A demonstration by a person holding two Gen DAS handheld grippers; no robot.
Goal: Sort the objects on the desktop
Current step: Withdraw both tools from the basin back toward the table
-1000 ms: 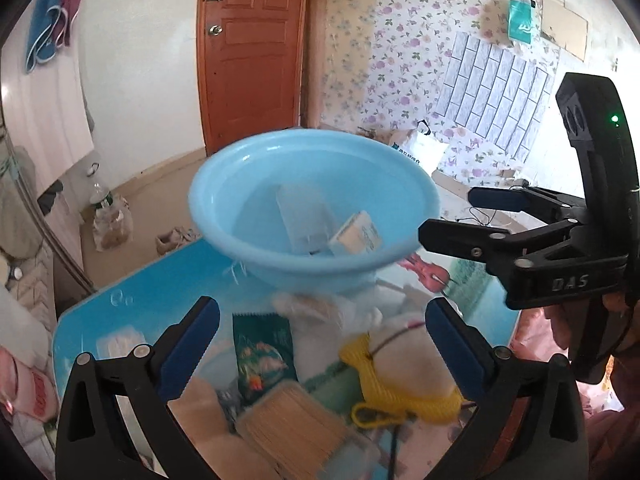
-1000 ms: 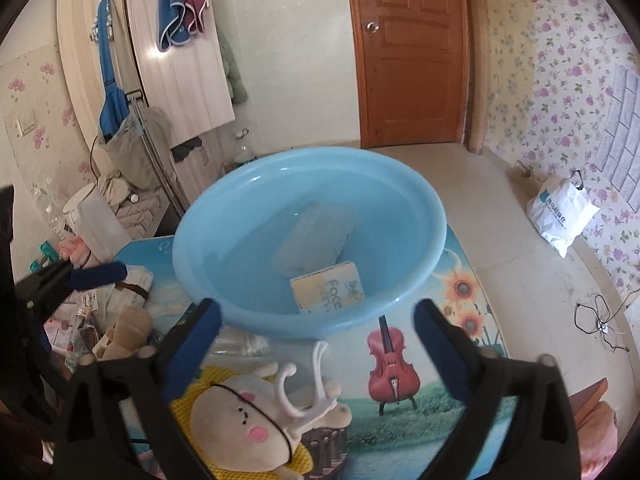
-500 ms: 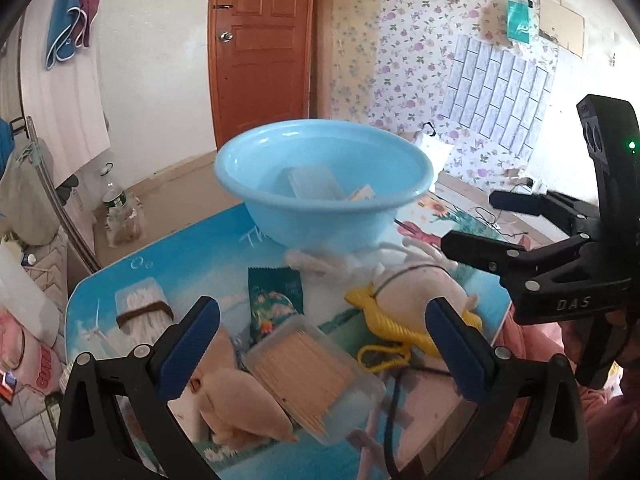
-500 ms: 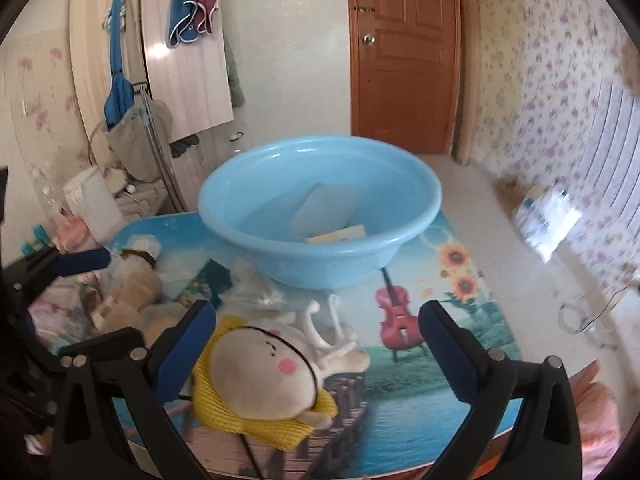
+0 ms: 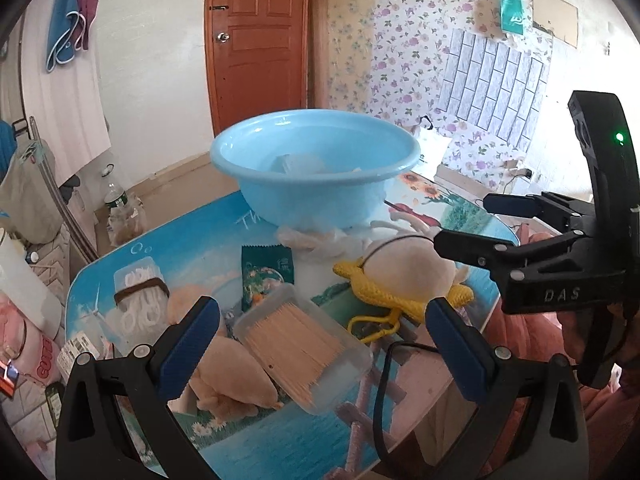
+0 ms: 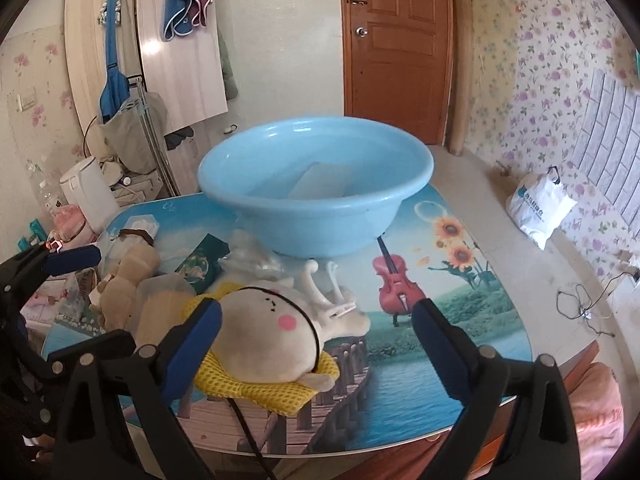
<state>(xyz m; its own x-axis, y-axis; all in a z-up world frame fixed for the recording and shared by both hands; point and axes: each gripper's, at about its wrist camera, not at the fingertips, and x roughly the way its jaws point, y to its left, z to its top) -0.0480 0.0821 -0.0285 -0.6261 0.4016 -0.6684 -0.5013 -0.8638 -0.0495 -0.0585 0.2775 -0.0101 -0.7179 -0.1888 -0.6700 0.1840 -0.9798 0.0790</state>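
A light blue basin [image 5: 316, 168] [image 6: 316, 200] stands at the table's far side with a translucent box inside. In front of it lies a white plush toy on yellow mesh [image 5: 404, 272] [image 6: 264, 340]. My right gripper [image 6: 316, 312] [image 5: 472, 222] hovers over the plush; its jaws are closing, the plush head lies between them near the left finger, and no pad presses on it. My left gripper [image 5: 322, 312] is open above a clear box of toothpicks [image 5: 300, 344]. A green sachet [image 5: 266, 276] lies beyond that box.
A beige soft toy [image 5: 228, 368], a clear tub with a brown band [image 5: 140, 296] and a crumpled plastic bag [image 5: 316, 240] crowd the table's left half. The printed tabletop [image 6: 440, 320] shows bare at the right. A white shopping bag [image 6: 536, 204] sits on the floor.
Both grippers have drawn back from the basin, which now looks smaller and farther. The plush, toothpick box and table's near edge have come into view. The right jaws narrowed slightly.
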